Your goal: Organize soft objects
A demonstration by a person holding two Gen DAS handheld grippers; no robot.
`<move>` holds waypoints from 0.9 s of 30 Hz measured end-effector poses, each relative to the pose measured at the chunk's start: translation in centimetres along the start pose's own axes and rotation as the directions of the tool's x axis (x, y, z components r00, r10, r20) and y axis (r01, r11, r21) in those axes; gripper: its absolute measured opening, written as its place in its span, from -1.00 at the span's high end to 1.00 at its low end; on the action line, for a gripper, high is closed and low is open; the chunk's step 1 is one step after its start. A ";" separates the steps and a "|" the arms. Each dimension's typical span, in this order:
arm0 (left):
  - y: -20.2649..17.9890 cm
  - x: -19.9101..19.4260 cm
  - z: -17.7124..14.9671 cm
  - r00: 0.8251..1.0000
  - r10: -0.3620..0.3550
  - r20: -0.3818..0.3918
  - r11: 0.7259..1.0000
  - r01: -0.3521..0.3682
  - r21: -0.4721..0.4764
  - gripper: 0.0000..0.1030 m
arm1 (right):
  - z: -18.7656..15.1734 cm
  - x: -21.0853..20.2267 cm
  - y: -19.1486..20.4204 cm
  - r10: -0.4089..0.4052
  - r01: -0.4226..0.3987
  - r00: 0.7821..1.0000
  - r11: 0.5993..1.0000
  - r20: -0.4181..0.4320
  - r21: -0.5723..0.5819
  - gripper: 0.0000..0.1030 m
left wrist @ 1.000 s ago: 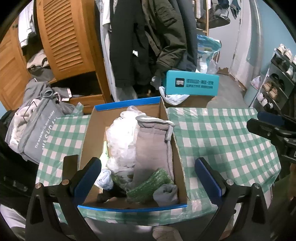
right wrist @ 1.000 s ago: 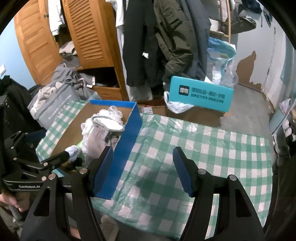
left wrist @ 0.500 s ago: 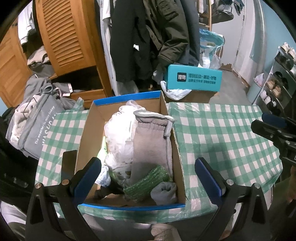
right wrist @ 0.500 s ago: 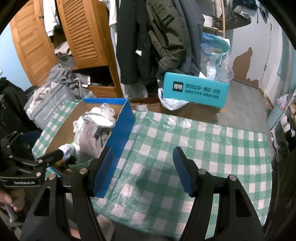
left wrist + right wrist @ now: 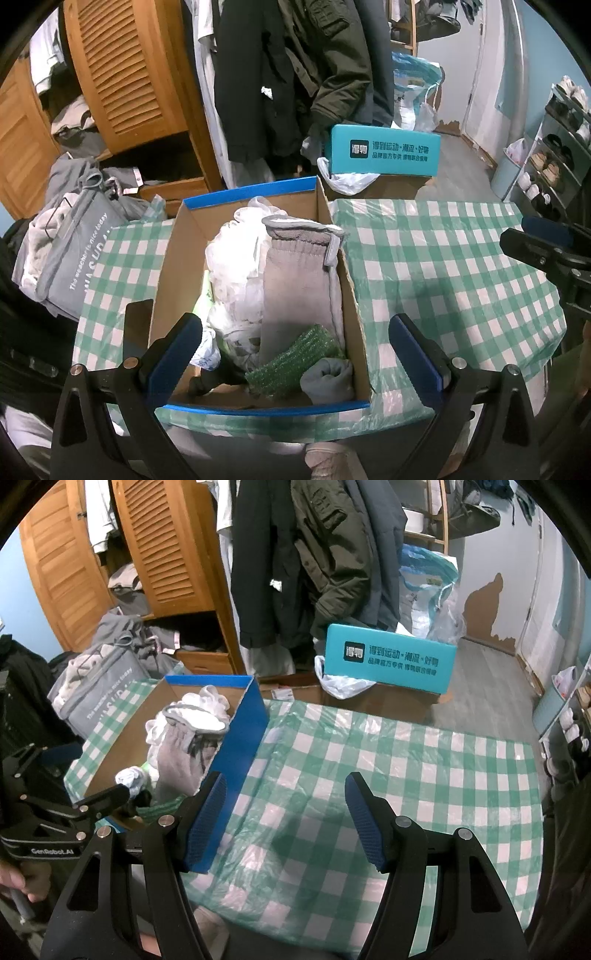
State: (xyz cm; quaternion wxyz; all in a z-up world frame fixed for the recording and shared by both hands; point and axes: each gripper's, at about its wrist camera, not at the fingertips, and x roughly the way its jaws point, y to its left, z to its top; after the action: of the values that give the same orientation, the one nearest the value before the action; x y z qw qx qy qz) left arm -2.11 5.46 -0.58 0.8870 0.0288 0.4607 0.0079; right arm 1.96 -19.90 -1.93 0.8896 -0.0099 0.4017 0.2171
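Lengthwise in cardboard box (image 5: 349,291): grey sock (image 5: 295,280), cuff at far end.

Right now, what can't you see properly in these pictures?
- Bottom of the cardboard box, left wrist view: white bags and a grey glove cover it.
- Dark thing in the box's near corner, left wrist view: mostly buried, too dark.
- Shoes on the rack, left wrist view: too small, cut off by the edge.
- Most box contents, right wrist view: blue box wall hides them.

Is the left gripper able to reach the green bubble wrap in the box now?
Probably yes: the left gripper is open above the open-topped box, and the green bubble wrap lies uncovered near its front.
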 end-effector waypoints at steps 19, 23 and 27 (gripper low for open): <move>0.1 -0.1 -0.2 1.000 -0.006 0.004 1.000 0.006 0.009 -0.98 | -0.2 0.0 -0.1 -0.005 0.005 1.000 1.000 0.001 -0.006 -0.28; 0.1 -0.1 -0.2 1.000 -0.006 0.004 1.000 0.006 0.010 -0.98 | -0.2 0.0 -0.1 -0.002 0.002 1.000 1.000 0.001 -0.001 -0.28; 0.1 -0.1 -0.1 1.000 -0.005 0.003 1.000 0.005 0.010 -0.98 | -0.2 0.0 0.0 -0.003 0.003 1.000 1.000 0.000 -0.002 -0.28</move>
State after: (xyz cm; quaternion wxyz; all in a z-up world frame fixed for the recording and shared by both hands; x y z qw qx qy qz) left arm -2.28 5.55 -0.59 0.8876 0.0322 0.4594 0.0035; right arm 1.85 -19.91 -2.05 0.8899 -0.0114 0.4014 0.2163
